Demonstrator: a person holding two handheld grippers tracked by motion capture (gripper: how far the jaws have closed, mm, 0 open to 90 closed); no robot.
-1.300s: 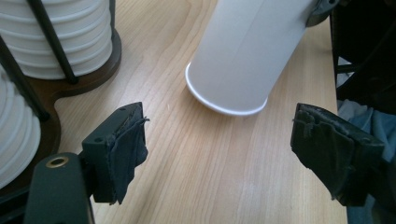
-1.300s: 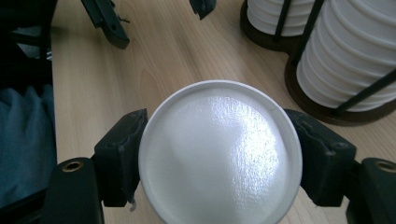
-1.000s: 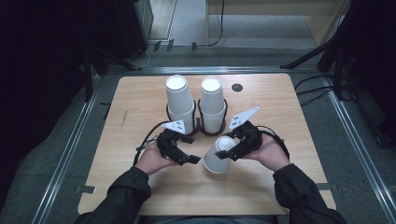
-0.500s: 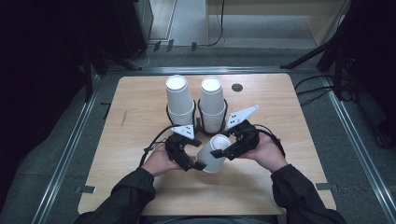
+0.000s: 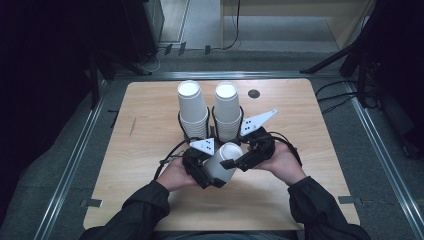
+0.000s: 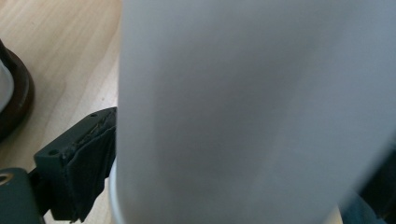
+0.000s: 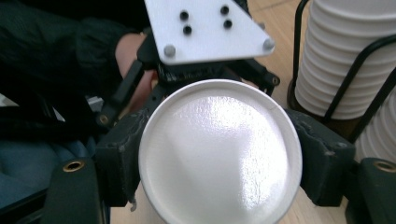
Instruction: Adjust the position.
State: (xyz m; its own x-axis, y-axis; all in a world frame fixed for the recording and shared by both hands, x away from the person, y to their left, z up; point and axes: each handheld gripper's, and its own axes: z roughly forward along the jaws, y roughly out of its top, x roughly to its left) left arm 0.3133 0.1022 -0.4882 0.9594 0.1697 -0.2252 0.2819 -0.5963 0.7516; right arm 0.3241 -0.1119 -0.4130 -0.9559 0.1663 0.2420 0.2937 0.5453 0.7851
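A white paper cup [image 5: 222,162] lies tilted just above the table between my two hands. My right gripper [image 5: 232,160] is shut on its closed base end. In the right gripper view both pads [image 7: 122,158] press the base rim of the cup [image 7: 219,135]. My left gripper [image 5: 206,174] comes in from the left, and its jaws have just been closing with the cup wall [image 6: 243,93] between them. One left pad [image 6: 88,163] lies against that wall. The other left jaw is mostly hidden.
Two tall stacks of white cups [image 5: 192,112] [image 5: 227,110] stand in black wire holders just behind the hands. A small dark round hole [image 5: 254,93] sits at the table's back right. Dark floor and metal rails surround the wooden table [image 5: 150,145].
My left hand has moved right and slightly toward me, bringing its jaws around the cup that the right gripper holds. The right hand has stayed put.
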